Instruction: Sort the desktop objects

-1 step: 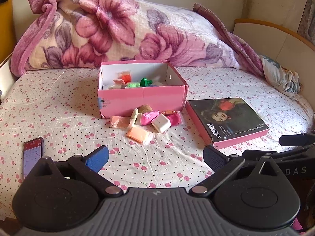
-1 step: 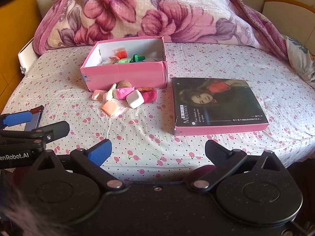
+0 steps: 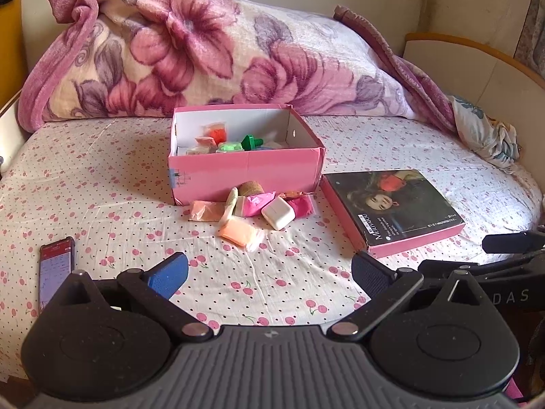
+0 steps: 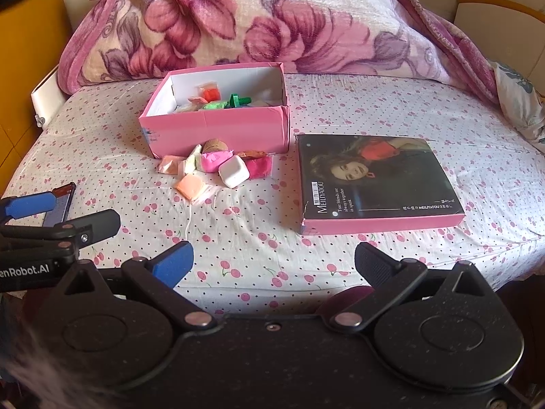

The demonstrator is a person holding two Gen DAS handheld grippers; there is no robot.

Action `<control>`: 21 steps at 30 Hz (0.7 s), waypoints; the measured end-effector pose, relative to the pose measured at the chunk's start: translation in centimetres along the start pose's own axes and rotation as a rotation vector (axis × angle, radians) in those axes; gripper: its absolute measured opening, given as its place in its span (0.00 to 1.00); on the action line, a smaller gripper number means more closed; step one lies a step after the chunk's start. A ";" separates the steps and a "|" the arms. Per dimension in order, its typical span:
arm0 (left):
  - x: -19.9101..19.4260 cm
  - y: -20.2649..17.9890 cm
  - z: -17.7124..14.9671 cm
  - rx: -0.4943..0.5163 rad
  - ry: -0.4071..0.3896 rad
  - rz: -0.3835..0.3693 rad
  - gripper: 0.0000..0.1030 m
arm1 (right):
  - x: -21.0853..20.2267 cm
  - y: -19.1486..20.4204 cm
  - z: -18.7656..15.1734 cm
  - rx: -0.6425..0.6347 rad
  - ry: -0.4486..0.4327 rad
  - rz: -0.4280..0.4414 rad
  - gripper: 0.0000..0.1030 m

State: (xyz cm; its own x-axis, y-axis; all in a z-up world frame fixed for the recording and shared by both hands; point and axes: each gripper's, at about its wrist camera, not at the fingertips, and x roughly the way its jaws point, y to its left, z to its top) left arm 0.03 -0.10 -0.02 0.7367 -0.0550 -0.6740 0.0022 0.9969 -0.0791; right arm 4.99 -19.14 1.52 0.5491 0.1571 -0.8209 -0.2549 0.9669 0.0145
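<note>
An open pink box [image 3: 245, 177] [image 4: 218, 129] stands mid-bed and holds several small packets and a green toy. In front of it lies a pile of small items: a white square charger [image 3: 277, 214] [image 4: 233, 171], an orange packet [image 3: 235, 231] [image 4: 190, 185], pink packets [image 3: 257, 202] and others. The box lid [image 3: 391, 209] [image 4: 374, 177], dark with a portrait, lies to the right. My left gripper [image 3: 269, 272] is open and empty, well short of the pile. My right gripper [image 4: 272, 260] is open and empty, near the bed's front edge.
A phone [image 3: 56, 266] [image 4: 59, 202] lies on the sheet at the left. A folded floral blanket [image 3: 204, 54] fills the back of the bed. A wooden bed frame [image 3: 477, 64] rises at the right. Each gripper shows at the edge of the other's view.
</note>
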 end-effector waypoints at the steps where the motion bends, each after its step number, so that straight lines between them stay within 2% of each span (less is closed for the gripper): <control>1: 0.0 -0.1 0.0 -0.001 0.001 -0.002 1.00 | 0.0 0.0 0.0 -0.001 0.000 -0.002 0.99; 21: -0.2 -0.6 0.1 -0.002 -0.002 -0.015 0.99 | 0.1 0.0 0.0 -0.007 0.002 -0.012 0.99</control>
State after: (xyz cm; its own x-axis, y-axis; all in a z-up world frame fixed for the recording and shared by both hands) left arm -0.06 -0.70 0.24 0.7382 -0.0694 -0.6710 0.0113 0.9958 -0.0905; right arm 5.05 -19.14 1.43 0.5507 0.1449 -0.8220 -0.2541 0.9672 0.0003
